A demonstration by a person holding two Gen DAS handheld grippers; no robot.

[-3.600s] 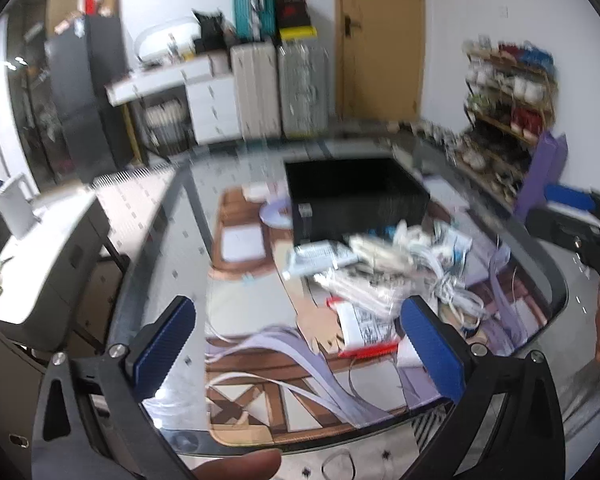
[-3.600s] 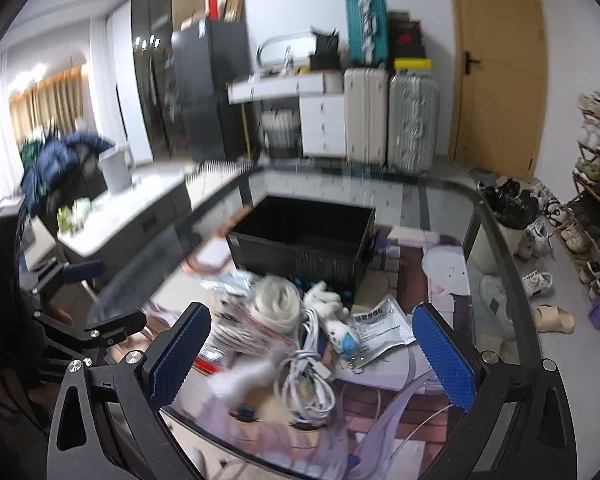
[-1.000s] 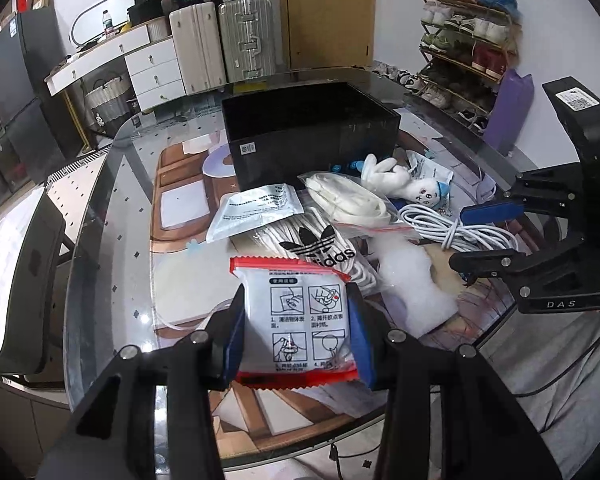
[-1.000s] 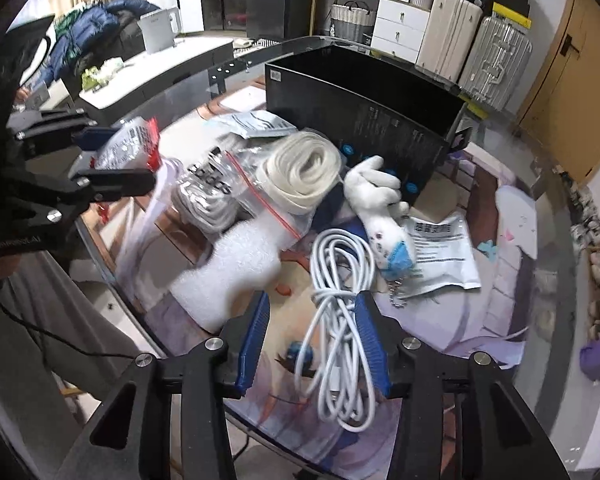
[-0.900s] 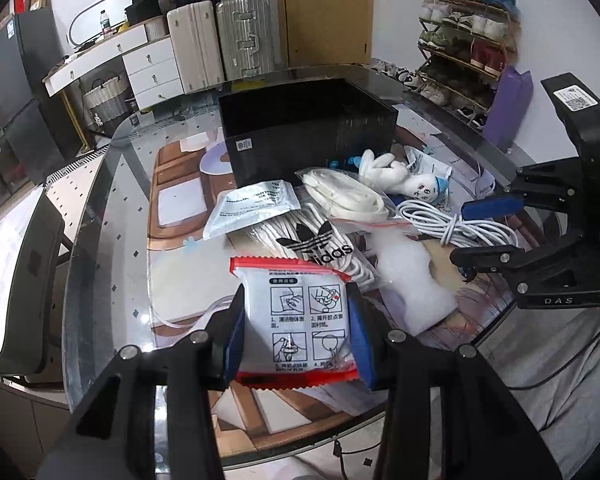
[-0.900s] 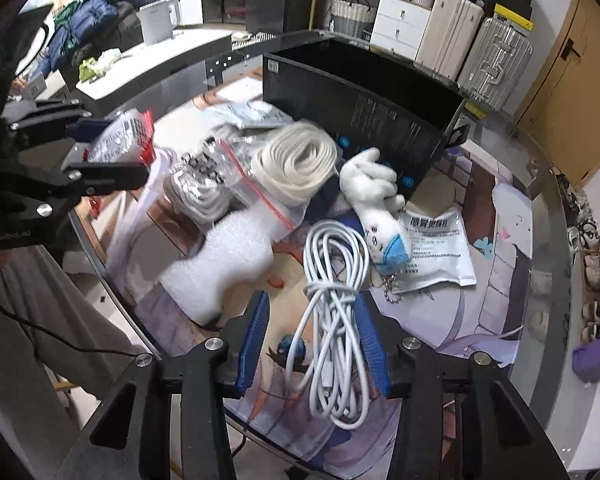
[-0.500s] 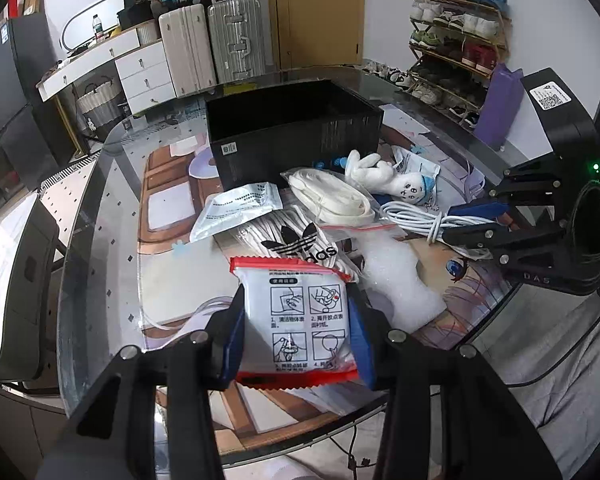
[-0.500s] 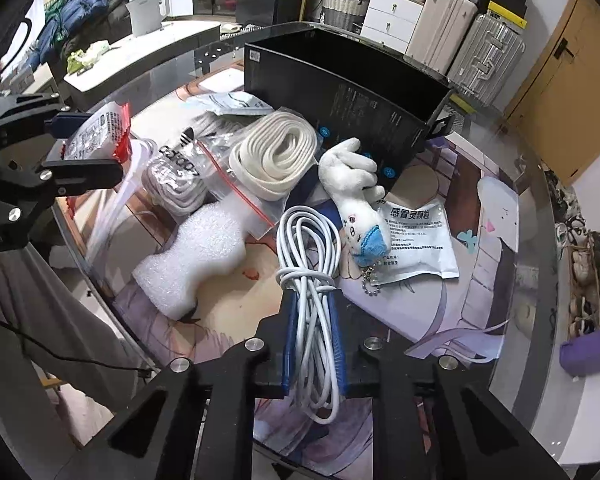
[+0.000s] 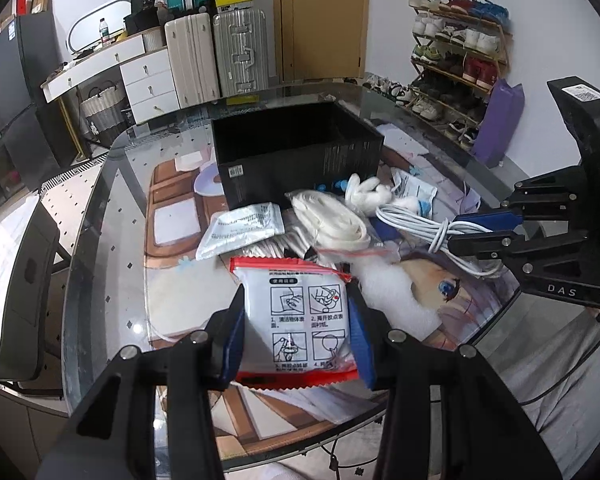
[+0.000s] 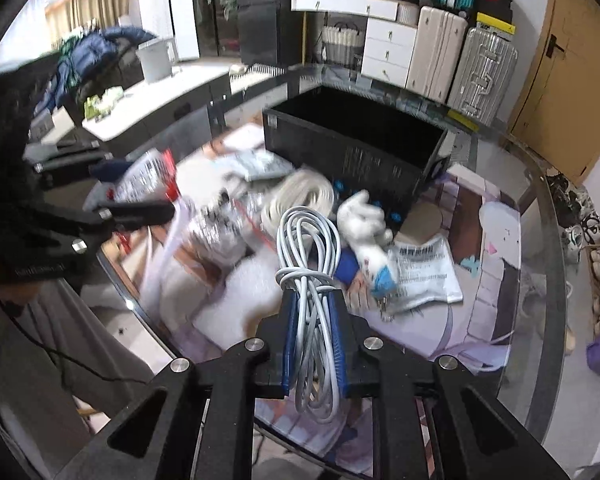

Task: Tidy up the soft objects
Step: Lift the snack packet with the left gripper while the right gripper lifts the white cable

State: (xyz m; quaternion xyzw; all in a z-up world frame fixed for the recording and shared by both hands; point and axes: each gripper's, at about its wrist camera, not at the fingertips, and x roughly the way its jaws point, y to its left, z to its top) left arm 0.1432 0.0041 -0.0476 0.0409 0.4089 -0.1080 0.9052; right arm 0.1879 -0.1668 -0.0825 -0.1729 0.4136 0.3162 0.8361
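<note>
The right gripper (image 10: 313,336) had just closed its fingers (image 10: 290,332) on the coiled white cable (image 10: 310,264), pinching the bundle below its wrapped waist, with loops sticking out in front and behind; it looked lifted just clear of the surface (image 10: 512,292). The cable appeared light and floppy, so a pinch near the wrap seemed the sound place to hold, since loose loops would likely sag and catch on neighbours. The left gripper (image 9: 296,336) held a red-edged white sachet (image 9: 296,320) squeezed between its 2 blue fingers (image 9: 234,340), above the near edge of the surface; the crinkly film looked slippery and the filling soft, so a grip across the middle seemed best. Its face bore 4 instruction drawings with small captions too fine to read. The right gripper's body, seen from the left wrist view, read "DAS". The black box (image 9: 300,152), the likely destination, stood open behind the pile; its small label was illegible. The plush toy (image 10: 366,216) and bagged white strap (image 9: 332,216) lay just before it.
</note>
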